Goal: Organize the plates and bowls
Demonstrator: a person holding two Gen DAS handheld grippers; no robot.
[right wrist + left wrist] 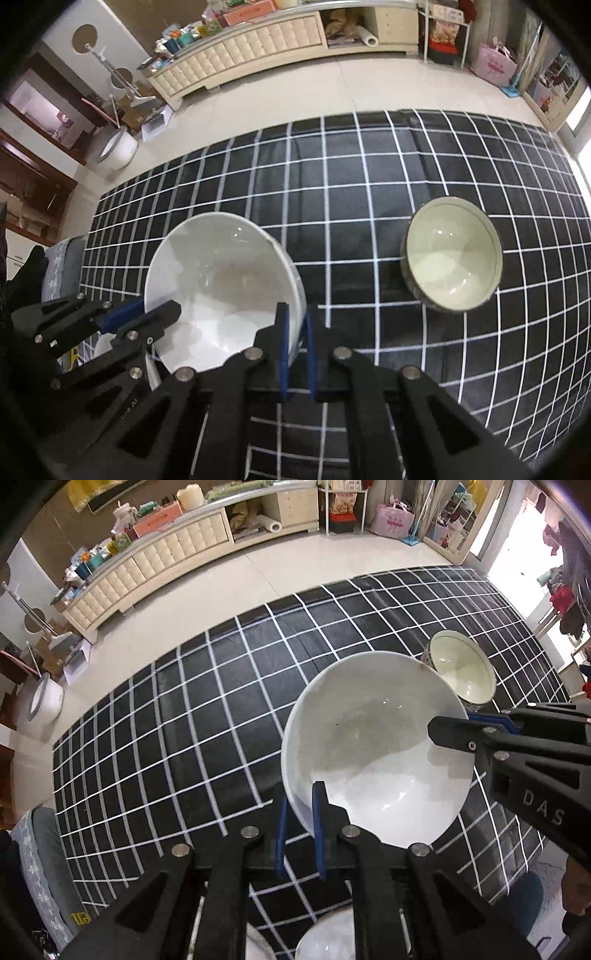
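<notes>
Both tools grip the white bowl (373,746) by opposite rim edges, left tool (301,801), right tool (295,325)

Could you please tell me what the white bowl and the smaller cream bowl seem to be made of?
White bowl: probably glazed ceramic or porcelain; glossy, with sharp light glints. Cream bowl: likely glazed ceramic too; shiny interior, thin dark line below the rim, patterned outside. Melamine cannot be ruled out.

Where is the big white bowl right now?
The white bowl is held over the checked tablecloth, its rim pinched on opposite sides by the left hand-held gripper and right hand-held gripper; the smaller cream bowl sits to its right.
</notes>
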